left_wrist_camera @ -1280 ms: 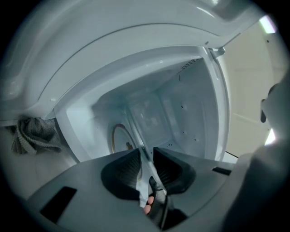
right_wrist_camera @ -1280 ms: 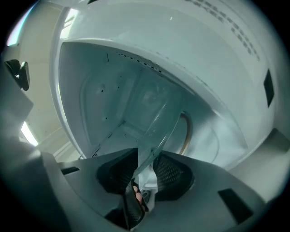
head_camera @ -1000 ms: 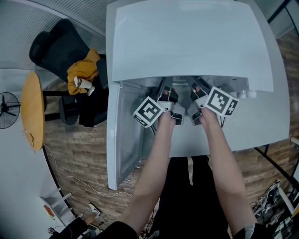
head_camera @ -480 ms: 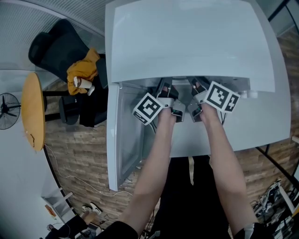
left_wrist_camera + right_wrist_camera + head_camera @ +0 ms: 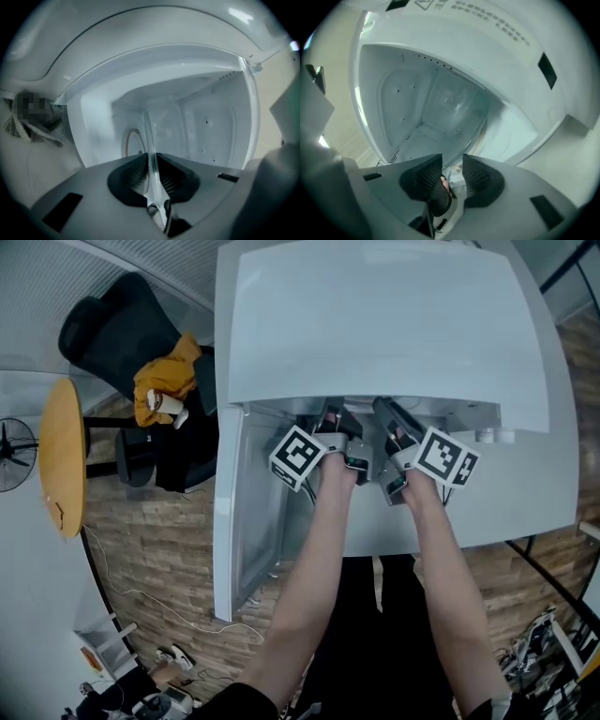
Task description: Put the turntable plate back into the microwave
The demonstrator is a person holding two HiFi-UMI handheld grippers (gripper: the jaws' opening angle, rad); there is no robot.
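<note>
Soft, cool, even light with glare on the microwave top; both gripper views bulge, dark-cornered and blurred up close.

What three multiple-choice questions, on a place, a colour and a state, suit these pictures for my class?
1. Where is the glass plate? A) on the round table B) in the microwave's opening C) on the floor
2. What colour is the jacket on the chair? A) yellow B) blue C) green
3. The microwave door is: A) shut B) missing C) open
Answers: B, its edge reaches into the cavity; A, yellow cloth drapes the black chair; C, it hangs swung out at left.
</note>
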